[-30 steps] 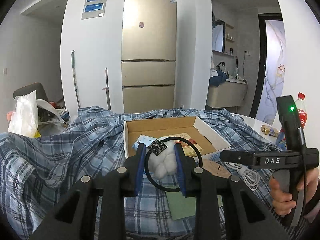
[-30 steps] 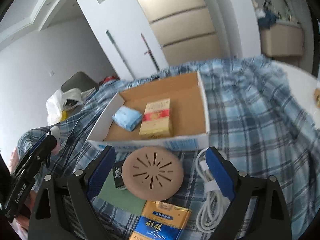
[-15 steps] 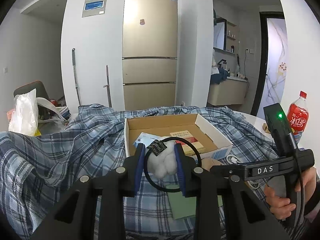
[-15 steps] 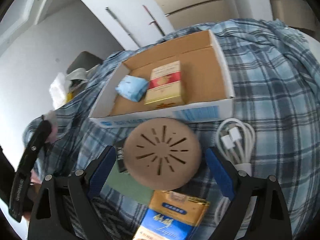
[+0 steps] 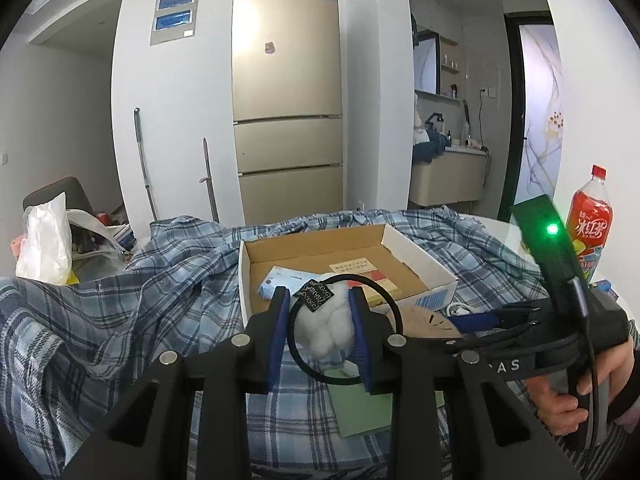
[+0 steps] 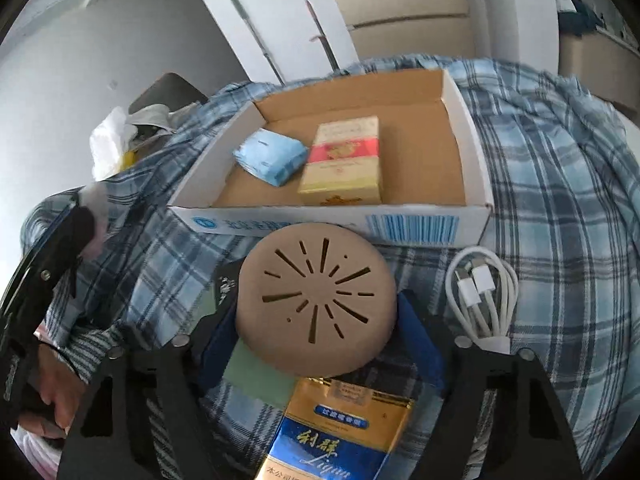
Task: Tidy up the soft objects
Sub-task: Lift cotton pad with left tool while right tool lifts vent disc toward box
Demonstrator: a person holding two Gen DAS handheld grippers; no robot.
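Plaid cloth (image 6: 560, 208) covers the work surface, with a tall fridge (image 5: 288, 92) at upper centre behind it. Right gripper (image 6: 316, 332), low centre of its view, straddles the tan round pad (image 6: 316, 300); its jaws are closing, blue pads at either flank, contact not yet evident. Judged purpose: lifting the pad into the cardboard box (image 6: 476, 160) just above it, which already holds a blue tissue pack (image 6: 272, 156) and a yellow-red carton (image 6: 344, 160). White cable (image 6: 484, 296) lies right of the pad; a blue-gold packet (image 6: 332, 436) lies below. Left gripper (image 5: 320, 328) is clenched on a white fluffy hair tie (image 5: 324, 328), held raised short of the box, apparently awaiting its turn.
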